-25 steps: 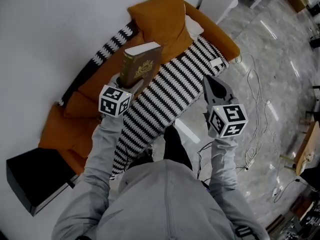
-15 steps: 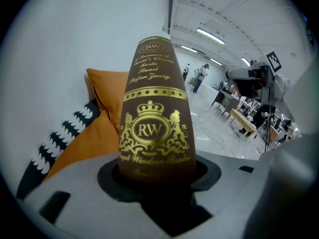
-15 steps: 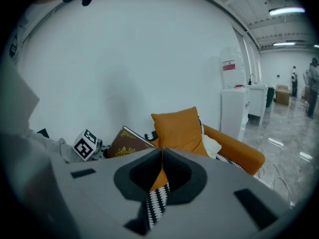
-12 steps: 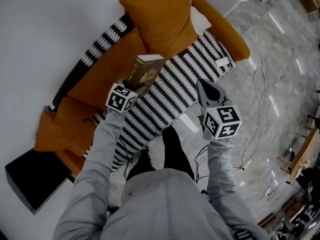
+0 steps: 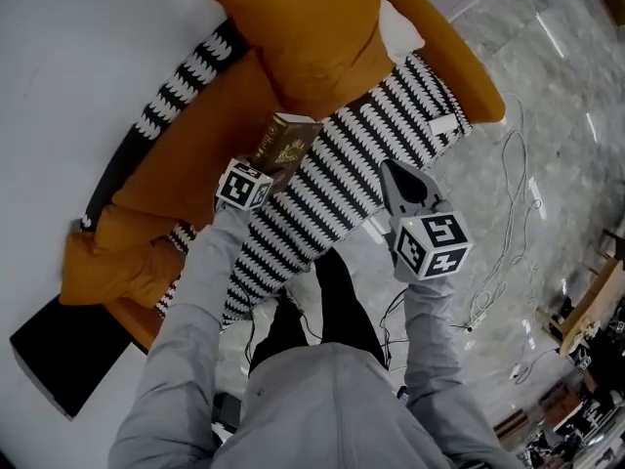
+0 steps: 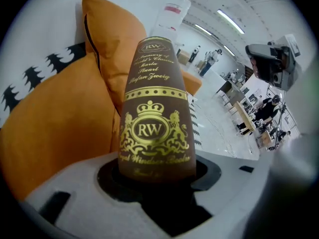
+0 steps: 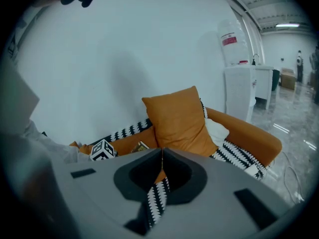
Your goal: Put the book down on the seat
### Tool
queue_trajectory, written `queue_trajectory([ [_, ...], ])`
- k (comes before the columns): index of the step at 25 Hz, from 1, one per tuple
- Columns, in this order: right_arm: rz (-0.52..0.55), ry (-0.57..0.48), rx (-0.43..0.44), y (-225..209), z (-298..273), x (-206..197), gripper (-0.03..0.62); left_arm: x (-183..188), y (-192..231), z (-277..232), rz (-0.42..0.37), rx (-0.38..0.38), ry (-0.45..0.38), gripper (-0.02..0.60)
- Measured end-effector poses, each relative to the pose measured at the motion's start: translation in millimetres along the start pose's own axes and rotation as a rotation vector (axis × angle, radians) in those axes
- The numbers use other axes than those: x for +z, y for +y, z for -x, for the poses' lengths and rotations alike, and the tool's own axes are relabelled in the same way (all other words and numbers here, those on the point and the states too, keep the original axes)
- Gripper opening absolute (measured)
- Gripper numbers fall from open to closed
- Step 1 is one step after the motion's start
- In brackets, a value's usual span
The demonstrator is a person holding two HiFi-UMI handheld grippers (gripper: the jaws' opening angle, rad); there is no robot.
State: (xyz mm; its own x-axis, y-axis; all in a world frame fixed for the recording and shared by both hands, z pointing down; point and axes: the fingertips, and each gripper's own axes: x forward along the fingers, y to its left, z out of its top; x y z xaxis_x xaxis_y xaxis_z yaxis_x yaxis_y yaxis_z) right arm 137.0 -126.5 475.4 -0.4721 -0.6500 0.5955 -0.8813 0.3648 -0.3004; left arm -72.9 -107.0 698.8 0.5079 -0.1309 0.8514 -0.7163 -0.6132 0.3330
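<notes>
1. Pale marbled floor fills the right of the head view. An orange sofa runs diagonally across the upper left. Its seat lies under a black-and-white striped cover, and a big orange cushion is propped at the top.
2. The book, brown with gold lettering, sits left of centre, over the back edge of the seat where the stripes meet the orange backrest. Whether it touches the fabric I cannot tell.
3. The left gripper is clamped on the book's lower end, its jaws spread wide by the book's thickness.
4. The right gripper has its jaws pressed together on nothing. It hangs right of centre, over the seat's front edge.
5. The book's long axis rises out of the left jaws toward the top of the frame, leaning at the backrest, and bare striped seat lies just to its lower right. Laying it flat likely means tipping it down that way. The left hand is the one on it, while the right stands apart.
</notes>
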Motion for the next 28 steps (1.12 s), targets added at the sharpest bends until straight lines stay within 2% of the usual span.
queue_trajectory([
  [4, -0.012, 0.06, 0.001, -15, -25, -24, 0.031, -11, 14, -35, 0.043, -0.01, 0.036, 0.238],
  [8, -0.02, 0.104, 0.012, -26, -41, -47, 0.031, -23, 18, -68, 0.053, -0.014, 0.073, 0.238],
  [16, -0.012, 0.151, 0.05, 17, -54, -41, 0.031, -43, 49, -50, 0.035, 0.058, 0.156, 0.239],
  [20, -0.007, 0.166, 0.049, 8, -51, -65, 0.031, -61, 37, -81, 0.027, 0.064, 0.173, 0.239],
  [23, -0.006, 0.167, 0.049, 3, -51, -68, 0.031, -68, 36, -95, 0.037, 0.055, 0.17, 0.239],
  [26, 0.004, 0.17, 0.047, 4, -49, -65, 0.031, -73, 37, -97, 0.041, 0.047, 0.164, 0.258],
  [28, 0.006, 0.171, 0.051, 7, -43, -61, 0.031, -74, 37, -84, 0.045, 0.068, 0.171, 0.268],
])
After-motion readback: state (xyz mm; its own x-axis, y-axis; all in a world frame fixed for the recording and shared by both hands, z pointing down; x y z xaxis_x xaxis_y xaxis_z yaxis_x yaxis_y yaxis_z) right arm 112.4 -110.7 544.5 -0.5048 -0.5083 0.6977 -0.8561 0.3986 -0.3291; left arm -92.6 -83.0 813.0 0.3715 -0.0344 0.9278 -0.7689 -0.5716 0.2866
